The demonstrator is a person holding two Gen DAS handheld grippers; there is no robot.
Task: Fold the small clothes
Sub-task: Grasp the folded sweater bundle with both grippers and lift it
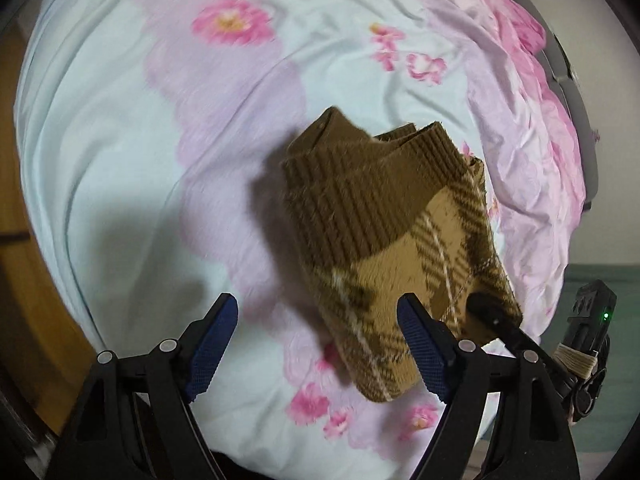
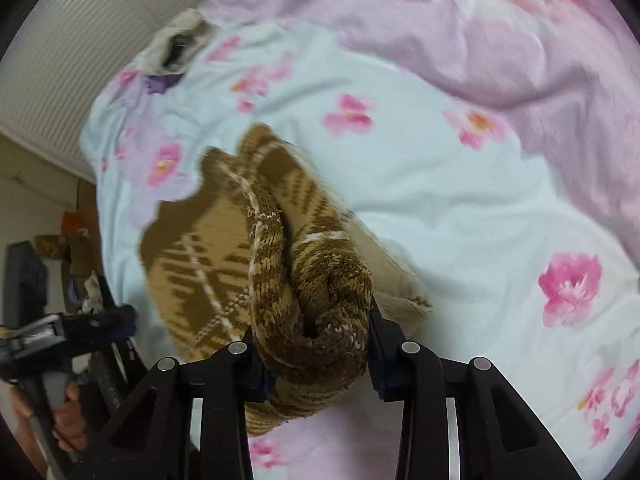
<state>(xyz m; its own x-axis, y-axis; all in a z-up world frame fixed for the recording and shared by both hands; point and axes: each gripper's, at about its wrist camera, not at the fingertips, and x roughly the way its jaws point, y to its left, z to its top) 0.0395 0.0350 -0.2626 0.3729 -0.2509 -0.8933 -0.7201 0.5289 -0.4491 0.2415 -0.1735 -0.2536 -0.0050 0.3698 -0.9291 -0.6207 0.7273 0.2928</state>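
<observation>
Right hand-held gripper (image 2: 316, 354) clamped on a bunched fold of the brown plaid knit garment (image 2: 280, 264), pads pressing both sides of the roll. Rest of garment hangs and spreads up-left over the floral bedsheet (image 2: 460, 208), plaid face showing at left. Pink quilt (image 2: 500, 40) rumpled across the top right. Small grey-white cloth (image 2: 180, 46) near the bed's far edge, well apart. Left hand-held gripper (image 2: 116, 320) at lower left edge, blurred; a hand (image 2: 68, 420) grips its handle.
</observation>
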